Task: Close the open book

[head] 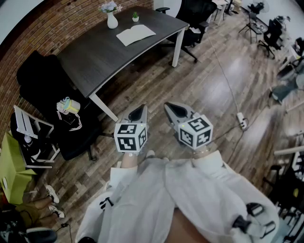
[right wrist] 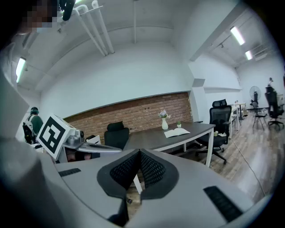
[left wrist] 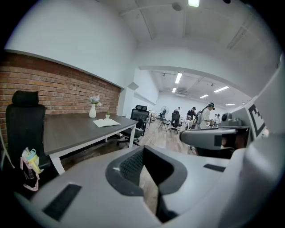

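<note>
The open book (head: 136,34) lies flat, white pages up, at the far end of a dark curved desk (head: 95,57). It also shows in the left gripper view as the book (left wrist: 106,122) and in the right gripper view as the book (right wrist: 177,132). Both grippers hang in the air well short of the desk, above the wooden floor. My left gripper (head: 141,110) (left wrist: 143,149) is shut with nothing between its jaws. Beside it, my right gripper (head: 170,107) (right wrist: 139,152) is shut and empty too. Both point toward the desk.
A white vase (head: 112,20) with flowers and a small potted plant (head: 135,17) stand behind the book. A black chair (head: 42,80) sits left of the desk, an office chair (head: 197,14) at its far end. A power strip (head: 242,121) with a cable lies on the floor to the right.
</note>
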`<state>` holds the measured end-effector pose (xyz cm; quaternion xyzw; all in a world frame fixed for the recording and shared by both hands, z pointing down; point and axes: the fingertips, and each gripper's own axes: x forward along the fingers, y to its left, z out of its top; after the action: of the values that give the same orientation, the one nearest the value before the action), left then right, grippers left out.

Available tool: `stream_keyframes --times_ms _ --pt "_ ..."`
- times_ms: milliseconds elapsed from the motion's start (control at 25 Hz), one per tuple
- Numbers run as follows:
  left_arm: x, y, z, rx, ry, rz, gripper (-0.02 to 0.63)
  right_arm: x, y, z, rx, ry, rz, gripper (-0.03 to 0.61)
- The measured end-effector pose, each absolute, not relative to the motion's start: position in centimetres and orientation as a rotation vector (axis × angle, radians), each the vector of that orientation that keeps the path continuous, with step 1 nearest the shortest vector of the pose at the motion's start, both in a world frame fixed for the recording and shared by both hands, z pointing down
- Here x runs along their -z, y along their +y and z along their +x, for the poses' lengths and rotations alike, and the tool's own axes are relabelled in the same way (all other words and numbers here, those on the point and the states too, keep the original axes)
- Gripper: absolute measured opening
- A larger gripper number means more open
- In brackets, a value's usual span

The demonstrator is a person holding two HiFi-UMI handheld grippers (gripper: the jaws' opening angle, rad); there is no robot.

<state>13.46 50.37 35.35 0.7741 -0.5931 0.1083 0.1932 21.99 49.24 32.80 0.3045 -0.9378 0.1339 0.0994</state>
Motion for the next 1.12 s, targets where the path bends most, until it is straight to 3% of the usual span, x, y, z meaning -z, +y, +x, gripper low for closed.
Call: stream_keyframes --times_ms 1120 --pt "-36.5 47.5 10.1 -0.316 -1.518 2.356 0.005 -34.8 46.3 18.2 -0.388 -2.757 0.997 0.006"
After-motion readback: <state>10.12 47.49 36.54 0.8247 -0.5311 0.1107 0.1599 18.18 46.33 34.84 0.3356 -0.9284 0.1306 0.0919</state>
